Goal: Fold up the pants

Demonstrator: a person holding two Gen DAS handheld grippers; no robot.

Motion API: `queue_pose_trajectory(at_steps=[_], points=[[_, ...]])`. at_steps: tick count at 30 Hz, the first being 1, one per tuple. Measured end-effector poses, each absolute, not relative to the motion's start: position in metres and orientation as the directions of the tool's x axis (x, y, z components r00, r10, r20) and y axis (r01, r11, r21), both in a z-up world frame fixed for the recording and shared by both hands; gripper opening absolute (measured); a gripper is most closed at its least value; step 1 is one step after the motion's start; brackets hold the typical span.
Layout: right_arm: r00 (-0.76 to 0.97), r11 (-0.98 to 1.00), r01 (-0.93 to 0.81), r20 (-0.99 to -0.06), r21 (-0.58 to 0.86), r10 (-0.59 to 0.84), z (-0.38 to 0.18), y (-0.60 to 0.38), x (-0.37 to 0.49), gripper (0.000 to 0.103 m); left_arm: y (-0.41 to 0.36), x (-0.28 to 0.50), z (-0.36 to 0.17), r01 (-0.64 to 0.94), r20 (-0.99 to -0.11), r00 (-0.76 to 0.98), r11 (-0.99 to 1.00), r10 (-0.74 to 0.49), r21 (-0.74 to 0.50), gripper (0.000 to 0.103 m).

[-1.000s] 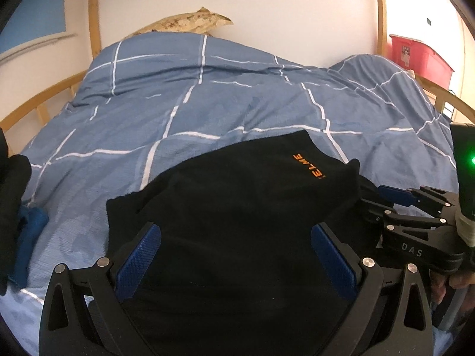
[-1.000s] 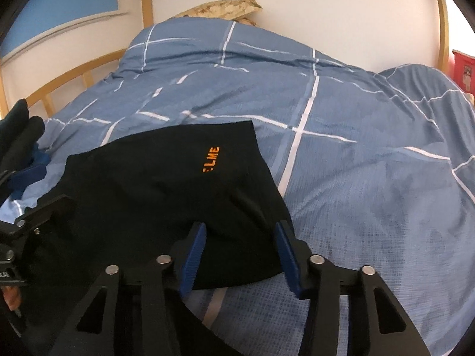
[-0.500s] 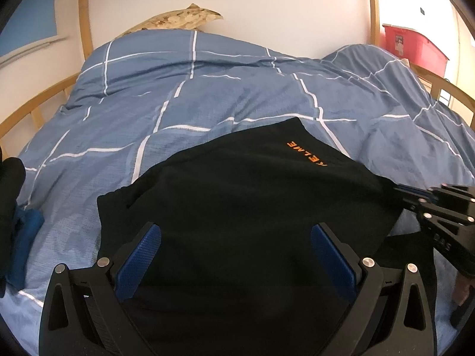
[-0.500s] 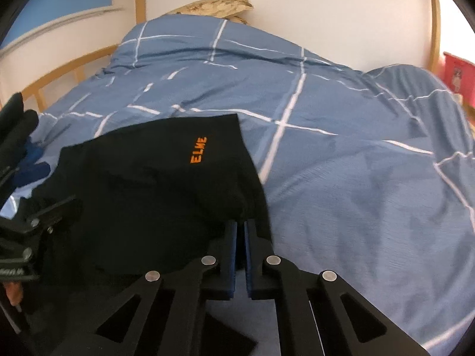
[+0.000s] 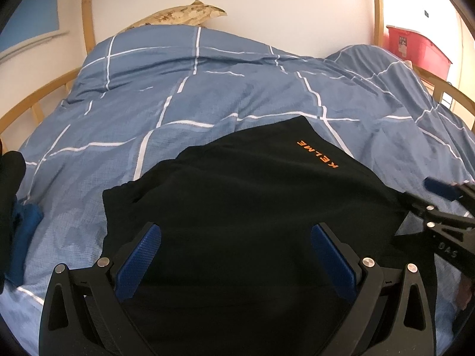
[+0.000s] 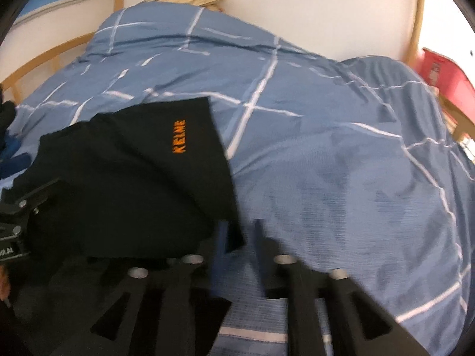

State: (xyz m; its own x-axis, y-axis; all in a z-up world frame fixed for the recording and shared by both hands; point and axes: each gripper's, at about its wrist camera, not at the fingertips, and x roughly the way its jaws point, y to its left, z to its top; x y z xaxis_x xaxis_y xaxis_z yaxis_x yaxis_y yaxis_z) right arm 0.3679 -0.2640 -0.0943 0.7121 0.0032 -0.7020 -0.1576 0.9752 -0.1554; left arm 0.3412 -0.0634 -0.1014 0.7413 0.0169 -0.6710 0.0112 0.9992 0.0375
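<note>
A bed fills the room in front of me, covered by a blue duvet (image 5: pixel 207 118) crossed with thin white lines and rumpled toward the far wall, where a patterned tan pillow (image 5: pixel 184 14) pokes up behind it. A pale wooden bed frame (image 5: pixel 87 9) curves around the mattress, and a red plastic bin (image 5: pixel 415 44) sits off at the far right corner. Some dark and blue clothing (image 5: pixel 17 207) lies bunched at the left edge of the bed. The black pants (image 5: pixel 252 207) lie folded on the near part of the duvet, flat and fairly square, with orange KELME lettering (image 5: pixel 317 154) near their far right corner. The left gripper (image 5: pixel 236 255) hangs low over the near part of the pants with its blue-padded fingers (image 5: pixel 138 262) spread wide, the black cloth lying between them but neither pad pressing on it. The right gripper (image 6: pixel 240 237) is at the pants' right-hand near corner, its jaws opening; the picture there is blurred, a tip of the black fabric shows by the left finger, the duvet shows through the gap, and nothing appears pinched.
</note>
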Motion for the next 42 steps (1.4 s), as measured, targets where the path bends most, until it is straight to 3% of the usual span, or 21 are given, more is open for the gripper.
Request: queue_pose_trajectory(at_steps=[1,14,17,27,29,32,36,42], points=[[0.729,0.976,-0.141,-0.684,-0.167,-0.012,-0.09,-0.264,0.365,0.053,-0.063,0.341,-0.1,0.011,-0.668,0.744,0.999,0.018,0.039,0.103],[0.792,0.999,-0.036,-0.611,-0.017,0.018,-0.025,-0.252,0.288,0.054,-0.038,0.3,-0.045,0.013,-0.598,0.801,1.0,-0.027,-0.027,0.103],[0.818,1.0,-0.018,-0.575,-0.018,0.005,-0.013,-0.244,0.256,0.064,-0.031,0.275,-0.03,0.031,-0.586,0.81,0.999,-0.013,0.02,0.103],[0.874,0.998,0.002,-0.485,0.055,0.025,-0.002,-0.216,0.161,0.064,0.013,0.167,-0.015,-0.007,-0.517,0.847,0.974,0.125,0.224,0.103],[0.883,0.999,0.012,-0.469,0.045,0.01,-0.004,-0.21,0.145,0.073,0.026,0.151,-0.023,-0.026,-0.516,0.844,0.972,0.146,0.233,0.103],[0.889,0.995,0.073,-0.456,0.065,-0.036,-0.012,-0.202,0.117,0.073,0.052,0.128,-0.04,-0.059,-0.547,0.823,0.98,0.154,0.188,0.103],[0.892,0.975,0.169,-0.442,0.143,-0.09,-0.032,-0.201,0.084,0.073,0.085,0.116,-0.058,-0.087,-0.617,0.782,0.995,0.093,0.04,0.103],[0.84,0.932,0.231,-0.541,0.278,-0.046,-0.069,-0.208,0.083,0.073,0.083,0.125,-0.068,-0.074,-0.633,0.771,0.997,0.076,0.03,0.101]])
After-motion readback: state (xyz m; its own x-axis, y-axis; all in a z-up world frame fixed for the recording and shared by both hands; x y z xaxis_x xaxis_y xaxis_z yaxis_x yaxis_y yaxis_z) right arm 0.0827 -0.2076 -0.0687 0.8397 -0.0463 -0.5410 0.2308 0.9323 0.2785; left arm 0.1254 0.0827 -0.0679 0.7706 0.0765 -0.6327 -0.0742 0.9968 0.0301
